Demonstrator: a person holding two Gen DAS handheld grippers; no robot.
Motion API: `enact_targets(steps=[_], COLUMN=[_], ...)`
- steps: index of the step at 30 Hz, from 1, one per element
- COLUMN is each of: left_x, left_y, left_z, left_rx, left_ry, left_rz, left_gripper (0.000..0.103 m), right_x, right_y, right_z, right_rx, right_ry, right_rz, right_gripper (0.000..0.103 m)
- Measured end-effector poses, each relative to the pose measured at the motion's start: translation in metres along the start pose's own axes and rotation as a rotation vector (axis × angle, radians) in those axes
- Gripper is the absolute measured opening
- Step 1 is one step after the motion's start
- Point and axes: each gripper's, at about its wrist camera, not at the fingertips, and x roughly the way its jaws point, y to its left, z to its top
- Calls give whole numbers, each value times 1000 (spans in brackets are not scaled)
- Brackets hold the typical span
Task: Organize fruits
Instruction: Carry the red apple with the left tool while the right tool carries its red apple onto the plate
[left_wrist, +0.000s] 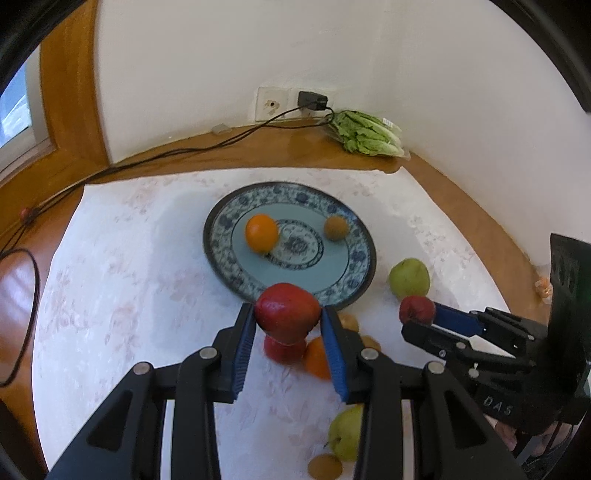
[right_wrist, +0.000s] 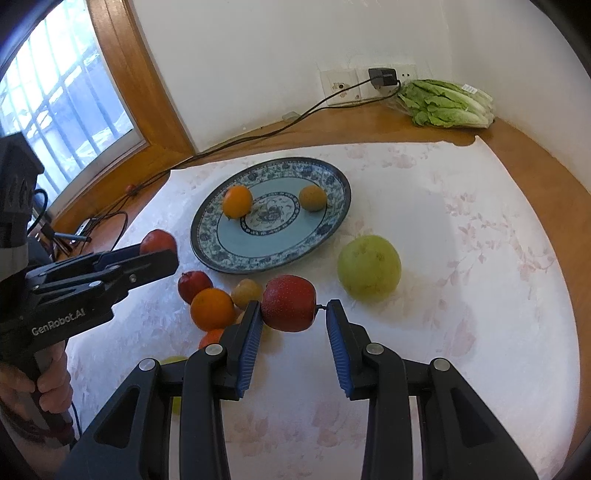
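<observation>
Left hand-held gripper (left_wrist: 288, 319): clenched on a round dark-red apple (left_wrist: 287, 313), held above the fruit pile.
Right hand-held gripper (right_wrist: 293, 314): clenched on a second red apple with stem (right_wrist: 290, 302), stem end against the right pad.
Blue-and-white patterned ceramic plate (right_wrist: 332, 218): two oranges carried.
Counter (right_wrist: 535, 155): white floral cloth (right_wrist: 461, 295); large green apple (right_wrist: 369, 268) lies beside the plate.

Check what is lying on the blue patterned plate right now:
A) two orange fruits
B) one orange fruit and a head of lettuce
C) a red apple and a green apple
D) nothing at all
A: the plate carries only two orange fruits, a brighter one and a duller one; the red apples and green fruits are all off it.
</observation>
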Motion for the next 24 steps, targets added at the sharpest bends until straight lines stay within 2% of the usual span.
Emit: enact_targets(steps=[13,24], left_x=[29,60], left_y=[7,21], left_z=[18,27], left_rx=[-17,-40], left_ry=[8,45], left_rz=[2,37], left_gripper=[38,38], right_x=[11,42], right_y=[9,15], right_z=[26,44], right_rx=[-52,-96], right_ry=[-33,-17], right_rz=[-5,-22], right_gripper=[36,36])
